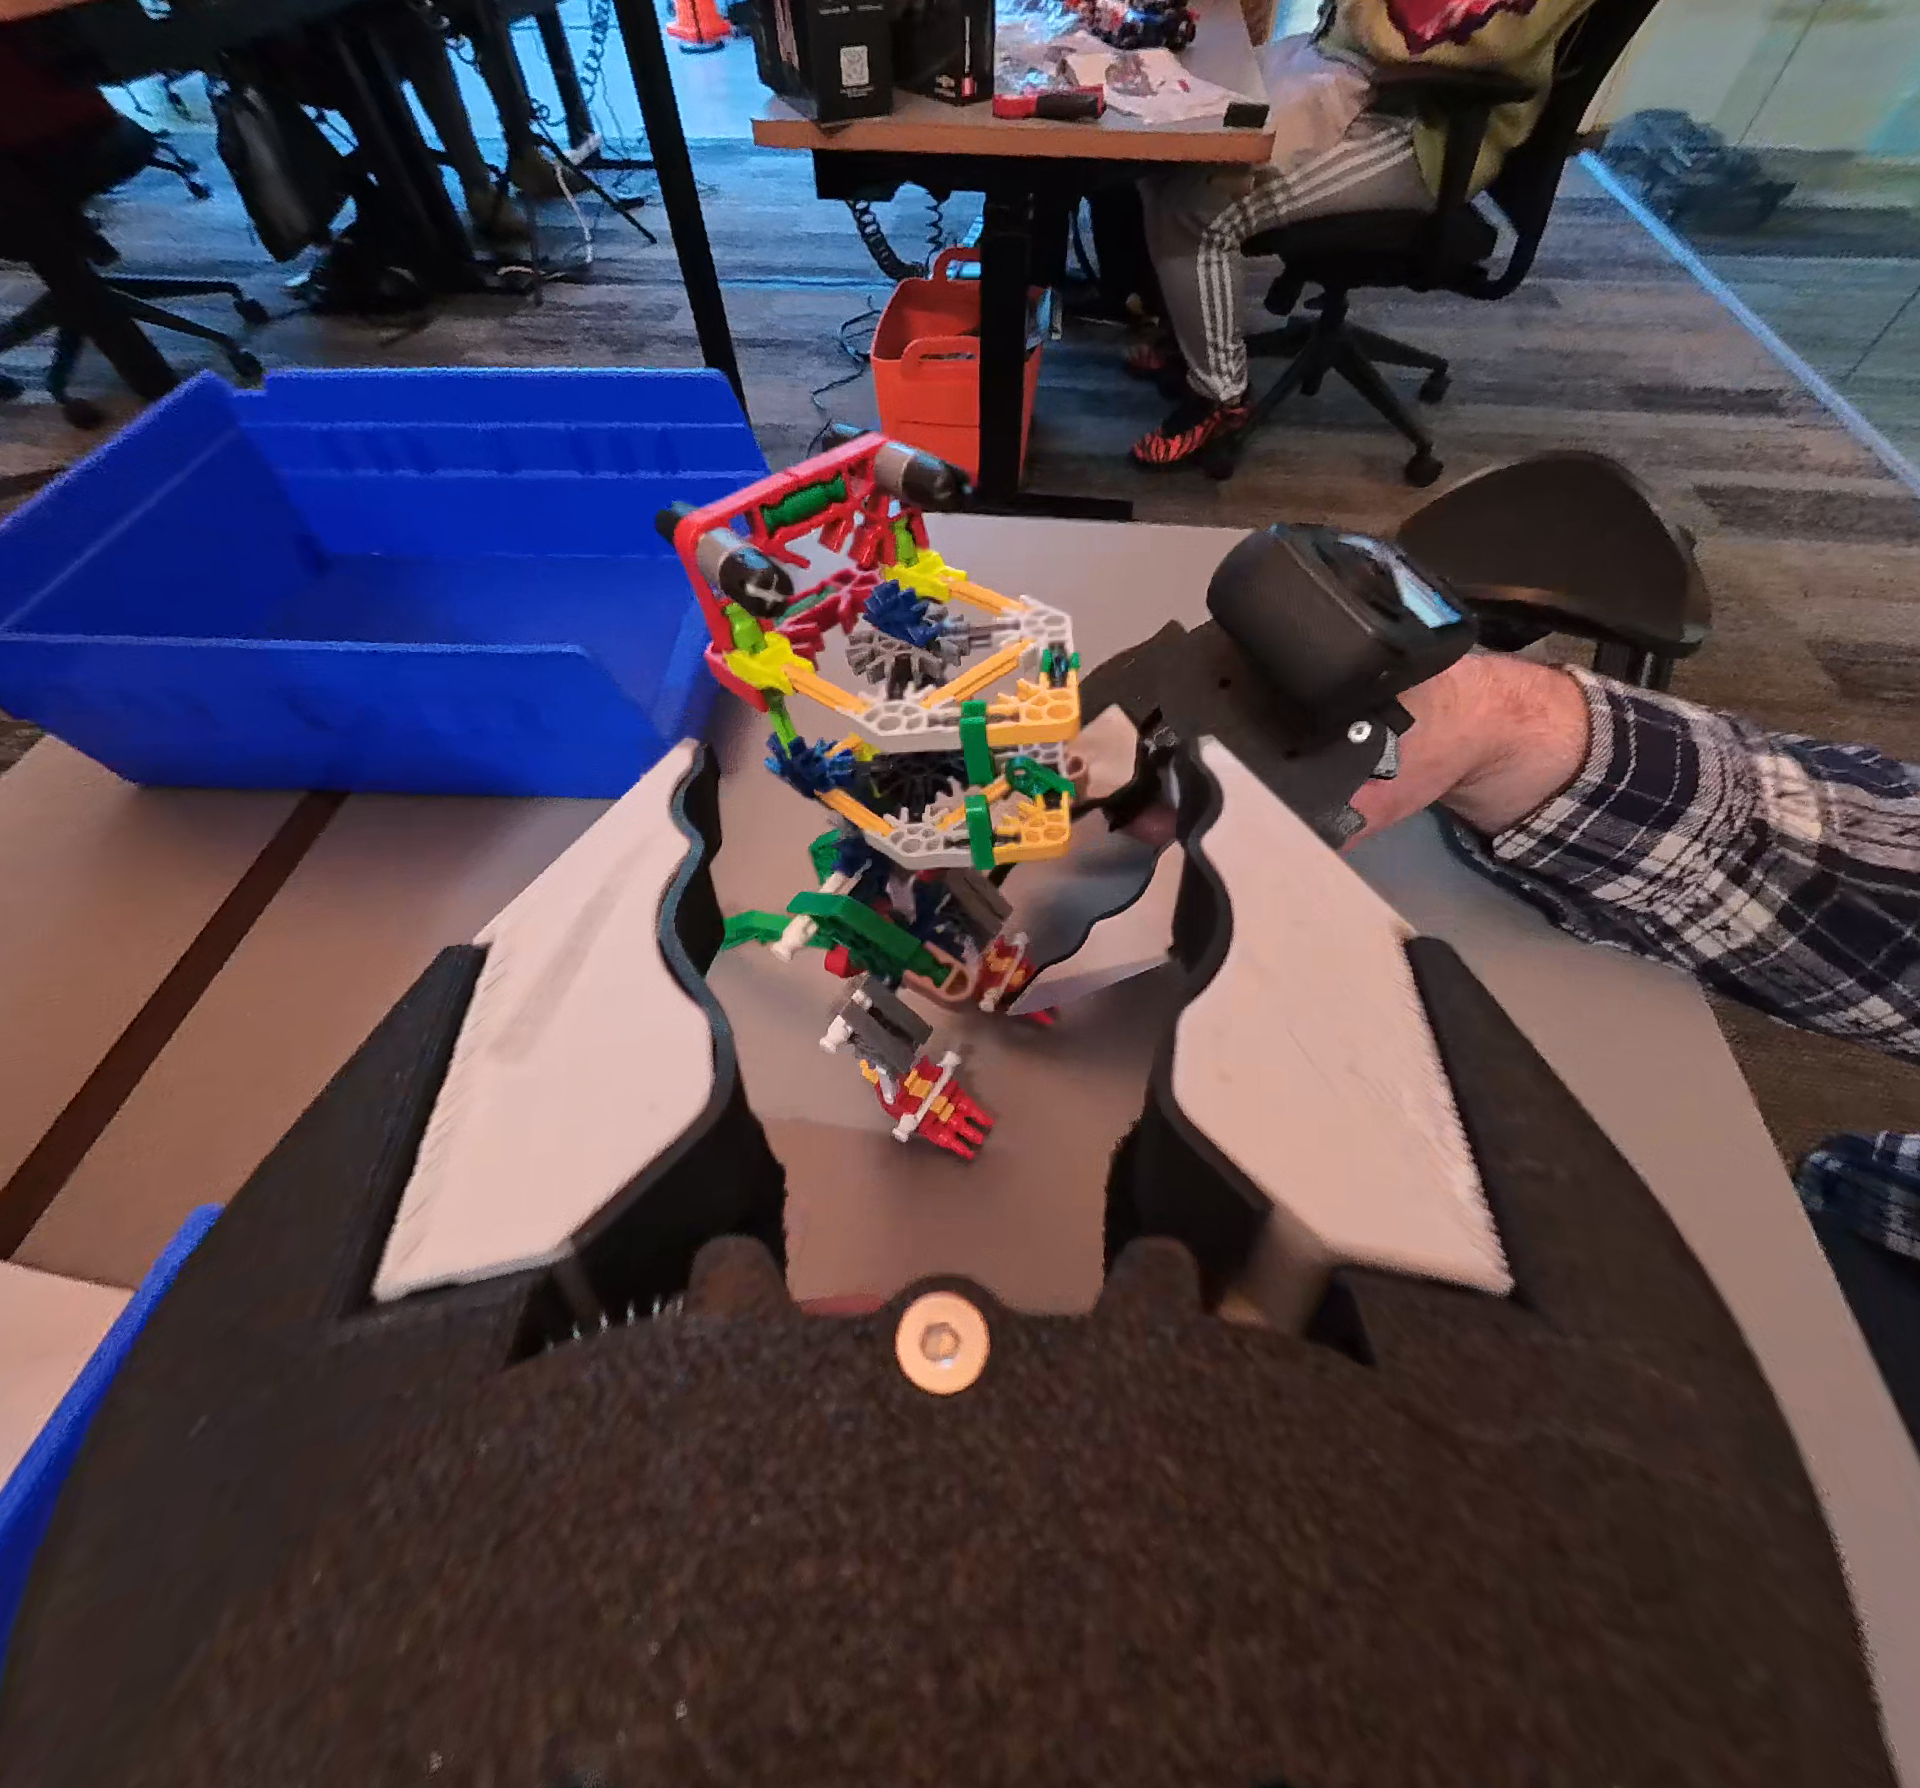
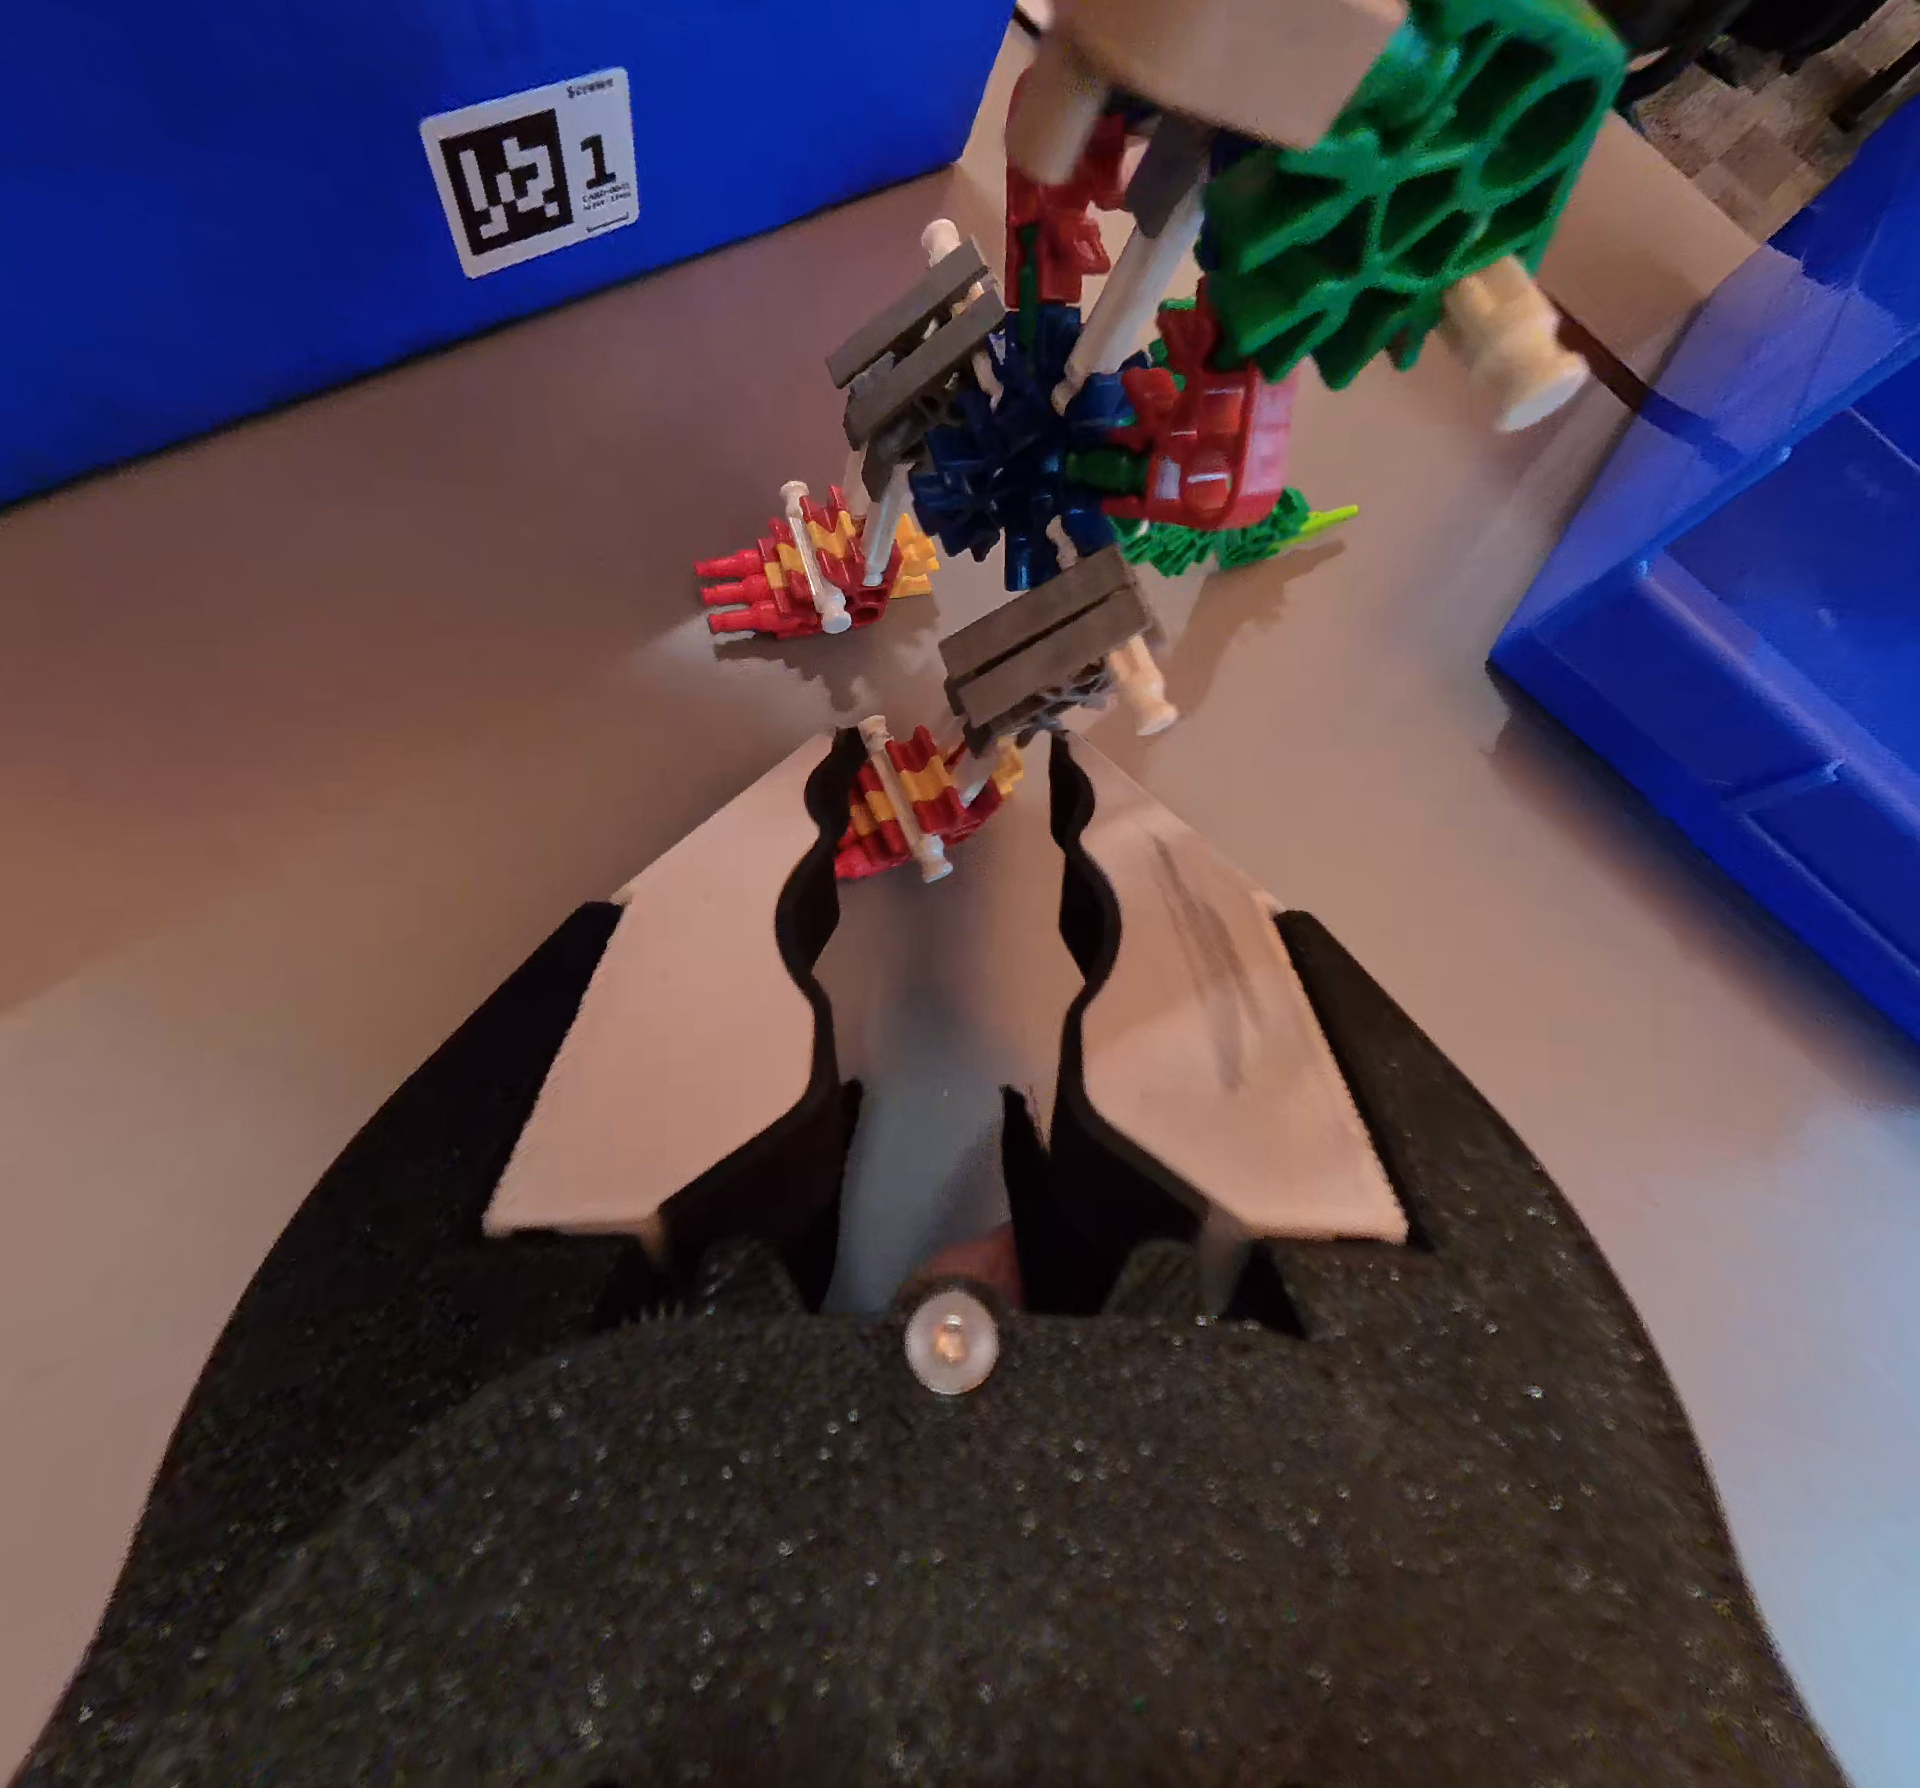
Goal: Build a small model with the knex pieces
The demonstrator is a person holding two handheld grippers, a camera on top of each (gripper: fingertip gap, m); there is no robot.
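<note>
A colourful construction-toy figure (image 1: 914, 762) of rods and connectors leans on the grey table (image 1: 582, 855). My left gripper (image 1: 945, 762) is open wide, with a finger on each side of the figure's middle, neither touching it. The figure's left foot (image 1: 935, 1110) rests on the table. My right gripper (image 2: 945, 762) is closed partway on the other red-and-yellow foot (image 2: 914, 803), which sits between its fingertips. It reaches in from the right in the left wrist view (image 1: 1060, 907). The figure's upper body (image 2: 1351, 211) looms above it.
A blue bin (image 1: 312, 658) stands left of the figure; its wall with a white tag (image 2: 530, 169) faces my right gripper. Another blue bin (image 2: 1766, 543) stands on that view's right. A hand in a plaid sleeve (image 1: 1714, 855) holds the right gripper. Behind are a pole (image 1: 665, 128), desks and a seated person (image 1: 1382, 128). One gripper's finger ends stand about 15 cm off the other's.
</note>
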